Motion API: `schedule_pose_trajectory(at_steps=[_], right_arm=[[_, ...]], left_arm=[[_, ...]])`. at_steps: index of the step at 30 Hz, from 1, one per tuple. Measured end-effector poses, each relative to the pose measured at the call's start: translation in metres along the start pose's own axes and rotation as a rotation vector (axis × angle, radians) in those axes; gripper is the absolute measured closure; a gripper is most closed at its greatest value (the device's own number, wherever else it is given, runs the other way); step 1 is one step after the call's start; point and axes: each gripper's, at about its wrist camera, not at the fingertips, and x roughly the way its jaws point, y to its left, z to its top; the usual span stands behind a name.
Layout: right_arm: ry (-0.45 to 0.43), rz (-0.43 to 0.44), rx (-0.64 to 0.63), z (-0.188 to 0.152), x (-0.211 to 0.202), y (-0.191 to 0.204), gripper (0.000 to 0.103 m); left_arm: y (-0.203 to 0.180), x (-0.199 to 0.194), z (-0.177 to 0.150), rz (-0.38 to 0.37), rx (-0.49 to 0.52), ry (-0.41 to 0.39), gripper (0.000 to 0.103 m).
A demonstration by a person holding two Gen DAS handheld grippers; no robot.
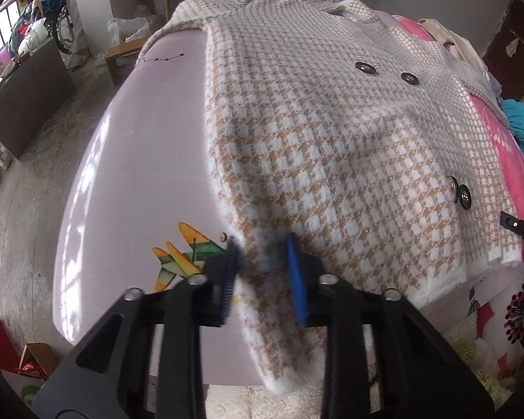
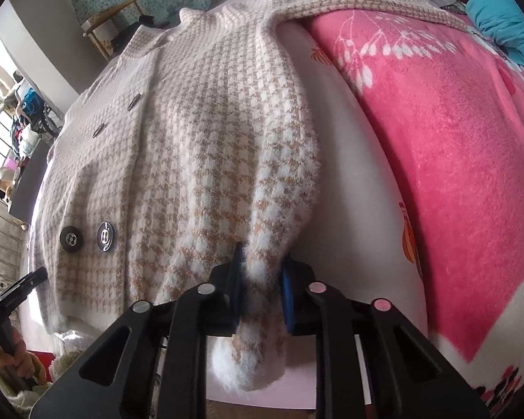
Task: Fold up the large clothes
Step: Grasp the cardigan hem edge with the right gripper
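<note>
On lilac table (image 1: pixel 139 146): houndstooth coat (image 1: pixel 314 132) spread flat, hem toward grippers. L gripper (image 1: pixel 262 262) clenched on hem's left corner; R gripper (image 2: pixel 262 272) clenched on fluffy right corner, beside pink blanket (image 2: pixel 454 139).

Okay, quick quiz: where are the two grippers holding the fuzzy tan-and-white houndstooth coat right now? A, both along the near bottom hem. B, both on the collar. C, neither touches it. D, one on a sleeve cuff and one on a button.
A: the left gripper and the right gripper each pinch the fuzzy tan-and-white houndstooth coat at its near white-trimmed hem.
</note>
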Motion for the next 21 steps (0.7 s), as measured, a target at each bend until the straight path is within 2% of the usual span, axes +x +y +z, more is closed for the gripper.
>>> schedule_pose_trajectory(at_steps=[1,7,11,13,17,21], right_arm=[[-0.015,-0.005,-0.014,0.001,-0.007,0.003,0.092],[-0.167,-0.002,-0.12,0.005,-0.073,0.022,0.094],[-0.201,0.023,-0.155,-0.001,-0.097,0.025,0.095],[-0.191,0.026,-0.159,-0.008,-0.104,0.022,0.095],[-0.134,0.037,-0.126,-0.036,-0.117,0.01,0.095],[-0.017,-0.021,-0.104,-0.053,-0.085,-0.002,0.092]], left_arm=[[0.0,-0.006,0.0,-0.002,0.013,-0.012,0.095],[-0.004,-0.07,0.004,0.006,0.087,-0.16,0.097],[0.0,-0.1,0.003,-0.014,0.102,-0.193,0.097],[0.003,-0.109,-0.003,-0.026,0.1,-0.174,0.097],[0.014,-0.112,-0.023,-0.025,0.074,-0.087,0.097],[0.021,-0.085,-0.04,0.002,0.044,0.009,0.095]])
